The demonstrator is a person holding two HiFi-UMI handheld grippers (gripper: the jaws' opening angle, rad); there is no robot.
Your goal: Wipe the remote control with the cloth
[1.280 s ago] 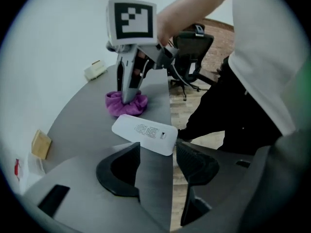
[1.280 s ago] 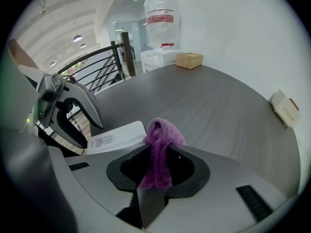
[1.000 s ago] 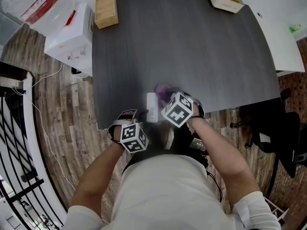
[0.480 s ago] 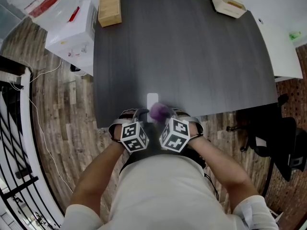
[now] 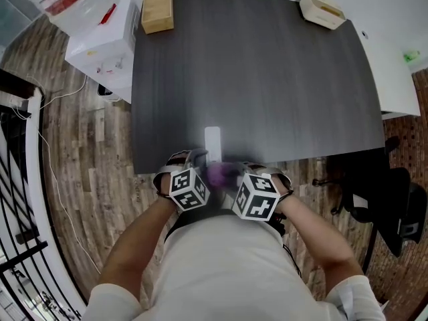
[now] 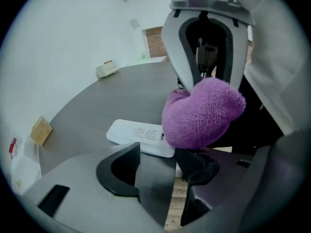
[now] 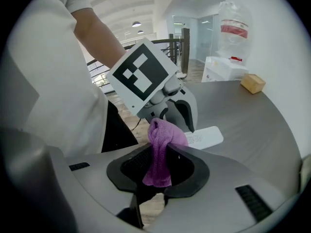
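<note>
A white remote control (image 5: 212,141) lies lengthwise on the dark table (image 5: 281,79), close to its front edge. In the left gripper view the remote control (image 6: 133,132) sits just beyond my left gripper (image 6: 158,161), whose jaws stand apart with bare table showing between them. My right gripper (image 7: 158,154) is shut on a purple cloth (image 7: 159,152). The bunched cloth (image 6: 201,113) hangs at the remote's near end and covers it. In the head view the cloth (image 5: 219,174) sits between my left gripper (image 5: 197,159) and right gripper (image 5: 231,174).
At the table's far edge stand a wooden box (image 5: 157,9) and a cream tray (image 5: 321,7). A white carton (image 5: 100,42) sits on the wooden floor at the left, a black chair (image 5: 394,199) at the right. A white table (image 5: 401,39) adjoins the dark one.
The right gripper has drawn the cloth along the remote toward me, from its far part to the near end at the table edge. The left gripper has hardly moved.
</note>
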